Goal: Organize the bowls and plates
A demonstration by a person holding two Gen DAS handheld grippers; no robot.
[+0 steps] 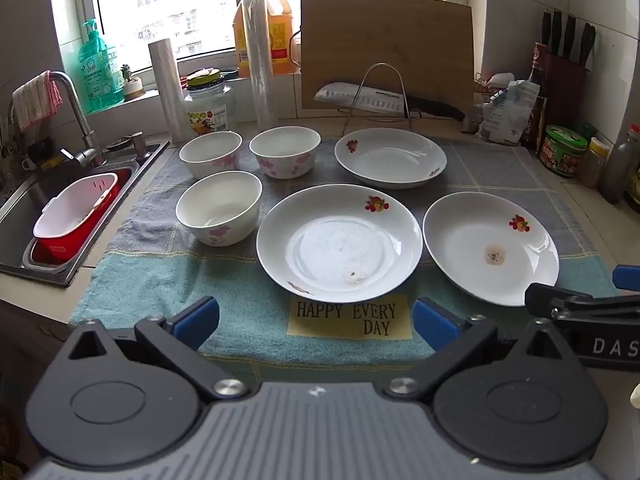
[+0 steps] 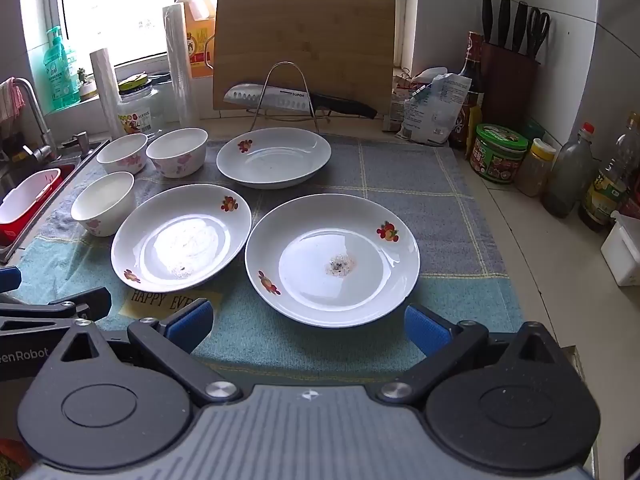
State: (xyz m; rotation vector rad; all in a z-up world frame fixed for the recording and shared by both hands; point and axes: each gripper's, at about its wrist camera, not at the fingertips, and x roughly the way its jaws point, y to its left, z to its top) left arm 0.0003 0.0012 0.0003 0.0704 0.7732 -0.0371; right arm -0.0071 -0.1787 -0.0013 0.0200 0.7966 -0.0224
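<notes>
Three white plates with fruit prints lie on a blue-green cloth: a middle plate (image 1: 339, 243) (image 2: 181, 238), a right plate (image 1: 490, 248) (image 2: 332, 259) with a brown stain, and a far plate (image 1: 390, 157) (image 2: 274, 157). Three white bowls with pink flowers stand left: near bowl (image 1: 219, 207) (image 2: 103, 202), two far bowls (image 1: 210, 153) (image 1: 285, 151) (image 2: 122, 153) (image 2: 177, 151). My left gripper (image 1: 316, 322) is open and empty, just short of the middle plate. My right gripper (image 2: 308, 326) is open and empty, just short of the right plate.
A sink (image 1: 24, 216) with a red-and-white basket (image 1: 74, 216) lies left. A cutting board (image 1: 386, 50), a knife on a wire rack (image 1: 376, 98), jars and film rolls (image 1: 259, 60) stand behind. Bottles, a knife block (image 2: 508, 76) and a white box (image 2: 622, 254) line the right.
</notes>
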